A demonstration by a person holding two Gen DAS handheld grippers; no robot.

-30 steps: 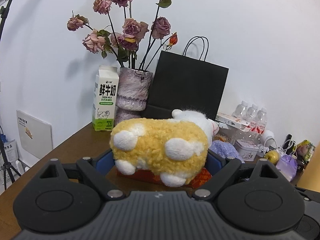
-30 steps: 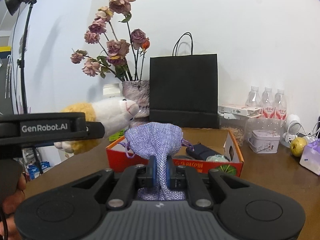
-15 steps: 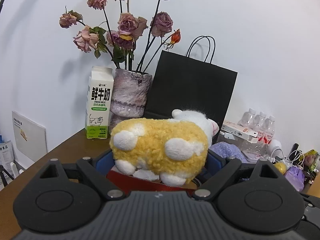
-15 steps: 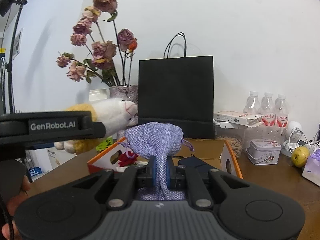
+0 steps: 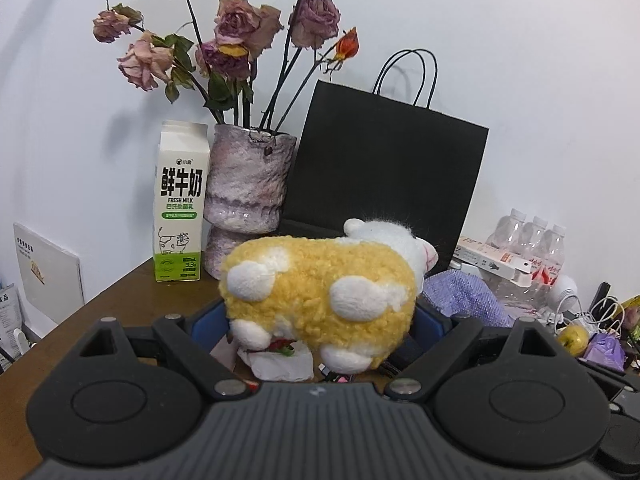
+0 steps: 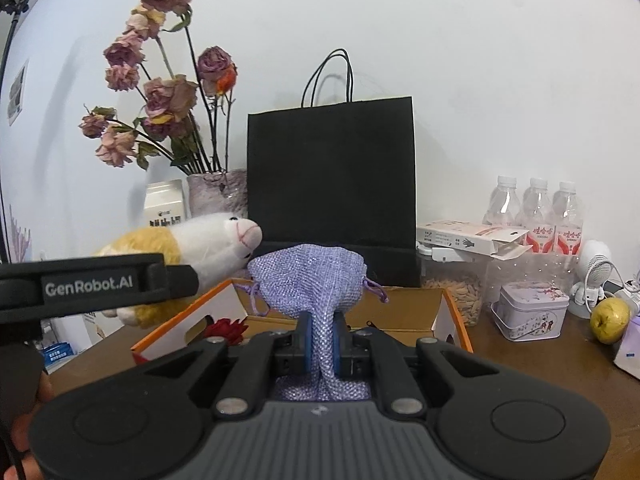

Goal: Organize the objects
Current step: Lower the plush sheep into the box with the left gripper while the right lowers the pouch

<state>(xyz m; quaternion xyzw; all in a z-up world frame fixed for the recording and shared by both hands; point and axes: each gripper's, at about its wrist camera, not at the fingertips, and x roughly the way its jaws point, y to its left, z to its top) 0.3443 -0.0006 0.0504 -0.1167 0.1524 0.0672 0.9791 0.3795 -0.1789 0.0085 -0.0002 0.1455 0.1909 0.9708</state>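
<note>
My left gripper (image 5: 320, 320) is shut on a yellow and white plush cow (image 5: 320, 292) and holds it above an open orange cardboard box (image 6: 452, 320). The plush cow also shows in the right wrist view (image 6: 208, 248), at the left over the box. My right gripper (image 6: 322, 340) is shut on a lilac mesh drawstring pouch (image 6: 308, 280) and holds it over the near edge of the box. The pouch also shows in the left wrist view (image 5: 460, 292), right of the cow. Inside the box lie a red flower (image 6: 224, 328) and white paper (image 5: 280, 364).
At the back stand a milk carton (image 5: 180, 208), a vase of dried roses (image 5: 244, 192) and a black paper bag (image 6: 332, 188). To the right are water bottles (image 6: 536, 216), a jar of seeds (image 6: 456, 288), a small tin (image 6: 532, 312), a yellow apple (image 6: 610, 318) and cables.
Both grippers have moved forward with their loads, from in front of the box to above it. The box interior now shows under the cow.
</note>
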